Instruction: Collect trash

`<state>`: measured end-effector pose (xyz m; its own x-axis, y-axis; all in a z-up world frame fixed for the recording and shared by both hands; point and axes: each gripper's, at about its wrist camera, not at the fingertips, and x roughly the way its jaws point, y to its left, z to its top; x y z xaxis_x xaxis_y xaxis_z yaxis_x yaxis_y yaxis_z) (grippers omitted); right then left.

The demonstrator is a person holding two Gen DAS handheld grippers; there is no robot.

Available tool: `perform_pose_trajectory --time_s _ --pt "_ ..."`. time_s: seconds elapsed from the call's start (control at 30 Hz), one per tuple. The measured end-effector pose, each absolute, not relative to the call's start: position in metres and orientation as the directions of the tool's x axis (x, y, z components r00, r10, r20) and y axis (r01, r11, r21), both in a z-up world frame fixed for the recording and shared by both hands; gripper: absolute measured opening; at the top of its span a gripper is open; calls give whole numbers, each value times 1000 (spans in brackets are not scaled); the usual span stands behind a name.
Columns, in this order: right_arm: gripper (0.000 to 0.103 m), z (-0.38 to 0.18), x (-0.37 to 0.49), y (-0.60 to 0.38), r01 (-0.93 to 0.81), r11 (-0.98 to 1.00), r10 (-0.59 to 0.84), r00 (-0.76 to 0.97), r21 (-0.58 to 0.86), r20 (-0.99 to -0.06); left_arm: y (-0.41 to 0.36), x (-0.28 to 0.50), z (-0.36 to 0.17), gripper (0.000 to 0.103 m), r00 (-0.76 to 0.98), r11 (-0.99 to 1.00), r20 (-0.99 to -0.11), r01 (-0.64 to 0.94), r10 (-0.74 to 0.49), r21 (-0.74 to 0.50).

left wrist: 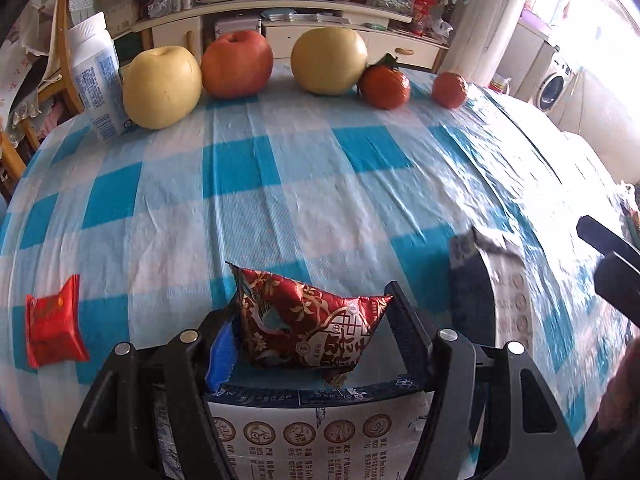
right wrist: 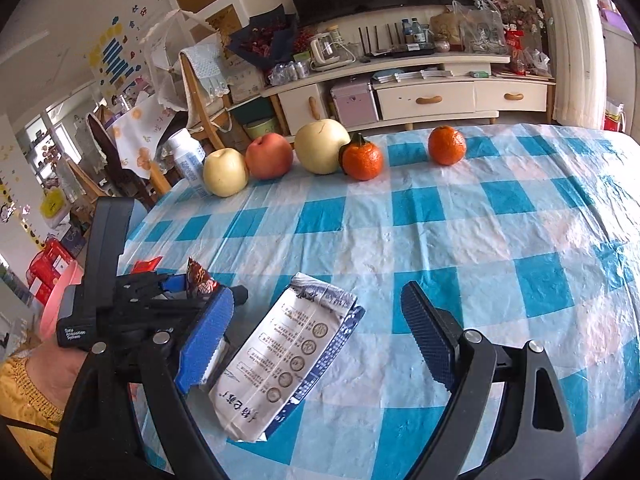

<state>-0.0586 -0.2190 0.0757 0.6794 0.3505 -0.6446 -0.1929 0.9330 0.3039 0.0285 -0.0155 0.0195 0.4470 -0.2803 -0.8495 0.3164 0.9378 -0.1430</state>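
Checked table (left wrist: 280,184): left gripper (left wrist: 316,320) clamps red wrapper (left wrist: 304,328); right gripper (right wrist: 320,344) gapes over white bag (right wrist: 280,360); small red packet (left wrist: 54,334) left.

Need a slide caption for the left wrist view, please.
Left gripper grips a red patterned snack wrapper above a flattened white carton on the blue checked tablecloth; fruit lines the far edge.
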Motion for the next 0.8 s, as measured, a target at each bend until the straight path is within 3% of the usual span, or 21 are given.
perform_pose_trajectory --time_s 0.13,0.27,0.47,0.8 --pt "87 73 -60 -211 -229 917 394 655 327 -645 12 -6 34 73 471 927 -815 318 -337 -199" --pt "87 74 -64 -196 -282 900 434 640 332 -635 60 -22 57 87 562 947 -763 222 -319 -232" --pt "87 77 -71 -158 -416 855 512 591 308 -624 125 -14 56 88 617 988 -775 23 -135 -153" --pt "87 68 -87 -92 -626 755 574 488 194 -658 140 29 28 89 569 994 -817 6 -95 -111"
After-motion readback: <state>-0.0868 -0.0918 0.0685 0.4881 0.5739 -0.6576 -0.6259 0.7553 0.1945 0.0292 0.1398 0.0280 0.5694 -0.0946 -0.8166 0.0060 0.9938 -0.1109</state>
